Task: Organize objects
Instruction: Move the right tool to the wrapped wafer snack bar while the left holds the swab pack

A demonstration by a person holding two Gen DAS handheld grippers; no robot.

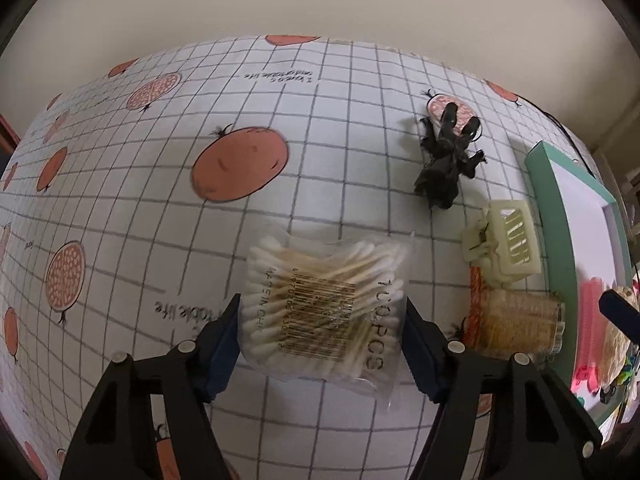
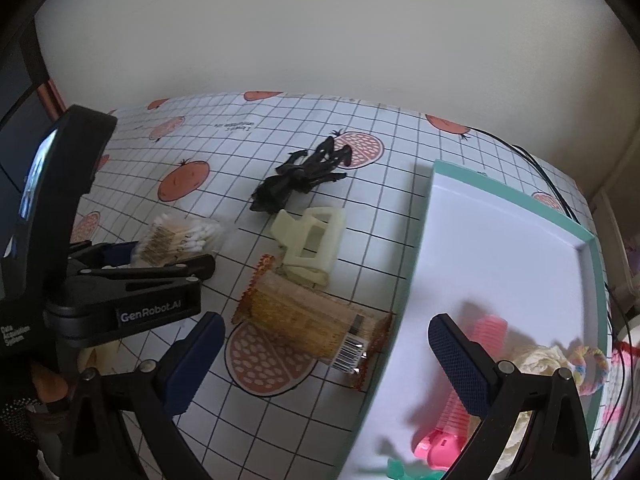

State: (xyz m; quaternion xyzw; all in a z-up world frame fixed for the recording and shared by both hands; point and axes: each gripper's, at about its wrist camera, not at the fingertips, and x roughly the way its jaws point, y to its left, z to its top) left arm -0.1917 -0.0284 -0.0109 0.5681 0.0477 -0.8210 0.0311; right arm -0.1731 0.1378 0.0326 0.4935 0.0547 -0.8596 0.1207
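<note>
Left gripper (image 1: 320,340) stands open, its blue-padded fingers on either side of a clear bag of cotton swabs (image 1: 326,308) that lies flat on the tablecloth (image 1: 160,184). Whether the pads touch the bag cannot be told. On the bag's film runs a barcode, with "100PCS" and a partly readable "MADE IN CH…" beside it.

Just to the right lie a packet of toothpicks (image 2: 310,330) with a small barcode sticker, a cream hair claw (image 2: 310,244) touching its far end, and farther back a black hair claw (image 2: 298,182).

Right gripper (image 2: 326,344) is open too — it hangs over the teal-rimmed tray (image 2: 414,248), where a pink comb (image 2: 486,330) lies. The left gripper's body reads "GenRobot.AI"; the grid cloth, printed with pomegranates, carries small writing ending in "table life".
</note>
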